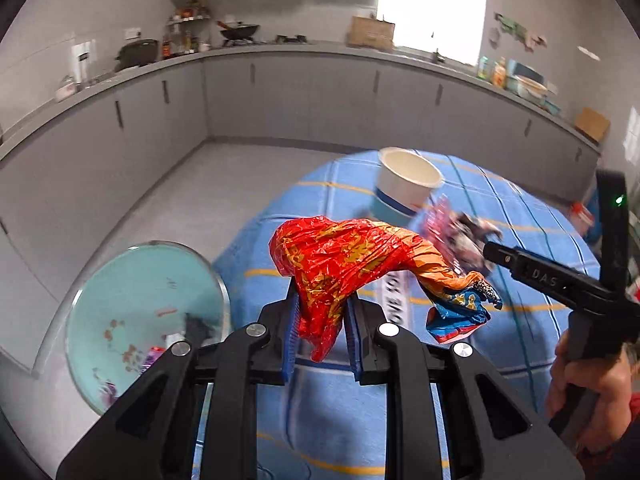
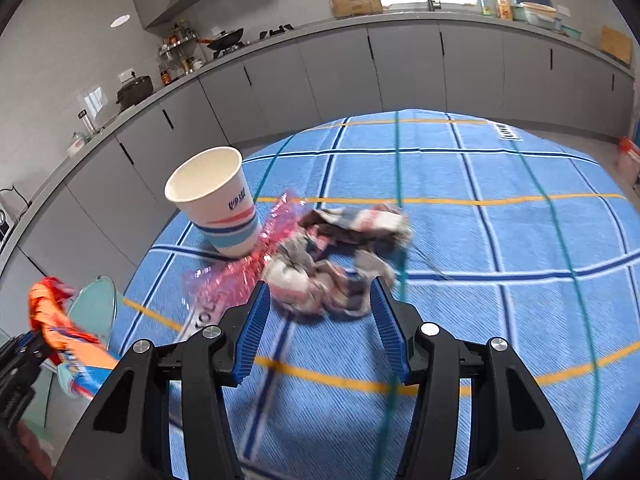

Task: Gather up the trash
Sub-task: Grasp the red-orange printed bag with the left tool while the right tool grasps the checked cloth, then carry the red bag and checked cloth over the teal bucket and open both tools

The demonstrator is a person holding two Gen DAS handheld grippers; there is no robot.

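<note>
My left gripper (image 1: 322, 310) is shut on a crumpled red and orange foil wrapper (image 1: 352, 256), held above the table's left edge; the wrapper also shows in the right wrist view (image 2: 52, 316). My right gripper (image 2: 318, 300) is open, its blue pads on either side of a crumpled grey, white and pink wrapper (image 2: 332, 264) that lies on the blue checked tablecloth (image 2: 480, 240). A pink shiny wrapper (image 2: 248, 268) lies just left of it. A white paper cup (image 2: 218, 200) with blue and red stripes stands upright behind them. The cup also shows in the left wrist view (image 1: 404, 184).
A round teal bin (image 1: 140, 320) with some trash inside stands on the floor left of the table. Grey kitchen cabinets (image 1: 280, 92) and a countertop run along the far walls. A person's hand (image 1: 592, 384) holds the right gripper's handle.
</note>
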